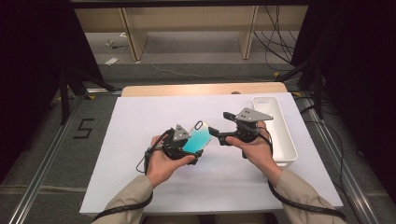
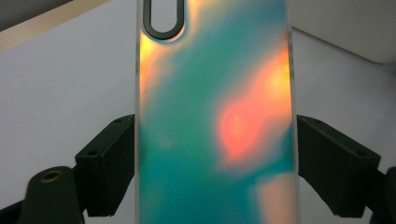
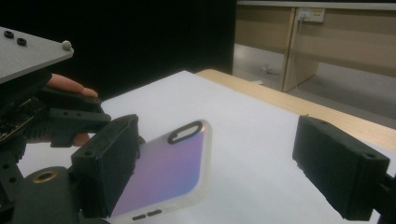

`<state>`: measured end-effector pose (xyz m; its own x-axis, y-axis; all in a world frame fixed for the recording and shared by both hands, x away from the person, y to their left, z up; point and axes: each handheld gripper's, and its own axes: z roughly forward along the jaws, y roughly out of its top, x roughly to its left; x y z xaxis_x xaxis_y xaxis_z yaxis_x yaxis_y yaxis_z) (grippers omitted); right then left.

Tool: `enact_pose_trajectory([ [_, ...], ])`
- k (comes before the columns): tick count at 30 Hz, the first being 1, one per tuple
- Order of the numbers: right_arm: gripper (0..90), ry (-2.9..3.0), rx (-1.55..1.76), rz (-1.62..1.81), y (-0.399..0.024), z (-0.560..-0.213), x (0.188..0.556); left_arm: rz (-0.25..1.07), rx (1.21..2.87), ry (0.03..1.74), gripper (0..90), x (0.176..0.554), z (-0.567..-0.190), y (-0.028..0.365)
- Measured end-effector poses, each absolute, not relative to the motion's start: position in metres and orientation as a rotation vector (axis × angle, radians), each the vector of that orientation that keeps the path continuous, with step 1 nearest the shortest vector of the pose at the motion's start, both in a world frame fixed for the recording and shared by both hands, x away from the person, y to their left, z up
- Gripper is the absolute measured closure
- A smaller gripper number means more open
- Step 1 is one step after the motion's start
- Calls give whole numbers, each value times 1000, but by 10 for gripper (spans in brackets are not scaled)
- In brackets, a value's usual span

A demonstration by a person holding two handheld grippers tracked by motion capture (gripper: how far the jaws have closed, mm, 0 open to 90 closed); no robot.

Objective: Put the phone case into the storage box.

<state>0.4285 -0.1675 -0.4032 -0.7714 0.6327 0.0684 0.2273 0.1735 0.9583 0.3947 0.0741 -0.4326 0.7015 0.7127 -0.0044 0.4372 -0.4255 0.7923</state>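
1. The left gripper (image 1: 189, 140) is near the centre of the white table (image 1: 135, 140), in the person's left hand (image 1: 163, 165). Its jaws are closed on the phone case (image 1: 198, 136), one black pad on each long edge, as the left gripper view shows.
2. The phone case (image 2: 215, 121) is iridescent, with teal and orange reflections. In the high view it leans from the left gripper toward 1 o'clock and is lifted above the table. Its oval camera cutout (image 2: 163, 18) is at the far end, at about 11 o'clock in the left gripper view.
3. The right gripper (image 1: 218, 135) is just beside the case, at 3 o'clock from it, in the person's right hand (image 1: 257, 149). Its jaws stand apart. In the right gripper view the case (image 3: 173, 172) lies between them, next to the left pad; I cannot tell if that pad touches it. The other pad is well apart from the case.
4. The white bin (image 1: 289, 140) stands at the right edge of the table, at 3 o'clock from the right gripper. It is long and rectangular. The part of its inside that shows holds nothing; the right hand hides its near left part.
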Motion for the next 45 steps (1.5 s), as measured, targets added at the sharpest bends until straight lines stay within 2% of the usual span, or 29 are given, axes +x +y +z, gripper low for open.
enact_pose_trajectory([
  [45, 181, 2183, 931, 1645, -147, -423, 444, 437, 2090, 821, 170, 385, -431, 54],
])
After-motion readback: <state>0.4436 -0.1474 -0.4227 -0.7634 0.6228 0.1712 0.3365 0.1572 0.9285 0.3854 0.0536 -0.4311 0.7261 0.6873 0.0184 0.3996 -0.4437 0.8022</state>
